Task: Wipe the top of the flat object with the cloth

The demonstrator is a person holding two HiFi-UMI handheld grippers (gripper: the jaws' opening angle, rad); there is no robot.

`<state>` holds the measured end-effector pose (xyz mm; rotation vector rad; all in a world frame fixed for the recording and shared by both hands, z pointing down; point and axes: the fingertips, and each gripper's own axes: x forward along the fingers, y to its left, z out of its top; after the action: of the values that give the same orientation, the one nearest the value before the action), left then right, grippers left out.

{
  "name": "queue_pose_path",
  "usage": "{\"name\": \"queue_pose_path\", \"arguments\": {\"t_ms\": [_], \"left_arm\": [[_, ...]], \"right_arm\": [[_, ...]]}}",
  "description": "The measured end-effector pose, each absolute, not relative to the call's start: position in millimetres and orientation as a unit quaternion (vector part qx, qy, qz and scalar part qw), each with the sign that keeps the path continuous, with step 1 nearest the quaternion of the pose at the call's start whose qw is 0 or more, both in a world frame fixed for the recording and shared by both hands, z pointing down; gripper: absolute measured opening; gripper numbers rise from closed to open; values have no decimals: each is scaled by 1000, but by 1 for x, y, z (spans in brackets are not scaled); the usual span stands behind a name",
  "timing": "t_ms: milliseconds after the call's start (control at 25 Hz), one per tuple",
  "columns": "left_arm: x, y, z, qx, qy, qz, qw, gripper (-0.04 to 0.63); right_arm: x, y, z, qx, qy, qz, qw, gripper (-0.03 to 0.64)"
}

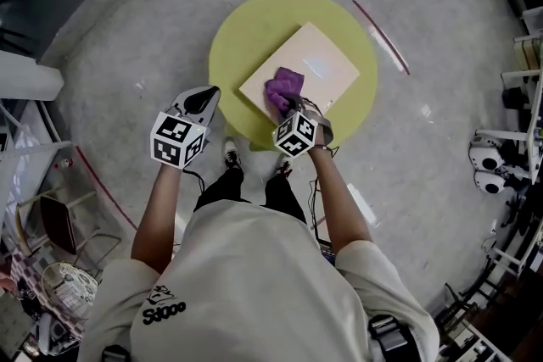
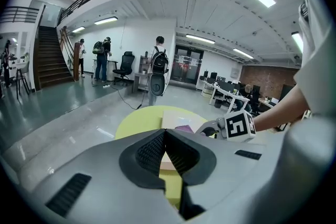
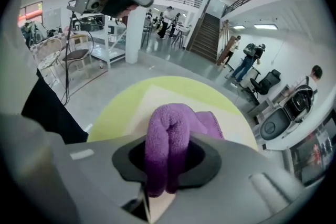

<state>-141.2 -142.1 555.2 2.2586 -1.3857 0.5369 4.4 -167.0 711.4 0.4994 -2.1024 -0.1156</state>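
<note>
— Which step?
— Wiping, I judge. On the table (image 1: 246, 38) lies the board (image 1: 322, 55); my right gripper (image 1: 295, 108) clamps the cloth (image 1: 284, 87) on its near corner. Next: sweep toward the far side.
— Obstacles?
— None seen; my left gripper (image 1: 206, 96) hangs closed, empty, off the board.

Round yellow-green tabletop (image 1: 246, 34) stands on grey floor (image 1: 127, 64). One flat beige board (image 1: 327, 59) lies directly on it, set diagonally, corner near the front edge.
</note>
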Motion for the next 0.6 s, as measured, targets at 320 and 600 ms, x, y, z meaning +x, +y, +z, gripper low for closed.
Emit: {"name": "queue_pose_path", "arguments": {"t_ms": [320,600], "left_arm": [[-78,-145,550,816,-498,201,214,6],[-64,-135,554,807,-506,214,217,6]], "right_arm": [[158,-248,719,296,-817,2,495,86],[208,-291,717,335,-807,48,484,89]]}}
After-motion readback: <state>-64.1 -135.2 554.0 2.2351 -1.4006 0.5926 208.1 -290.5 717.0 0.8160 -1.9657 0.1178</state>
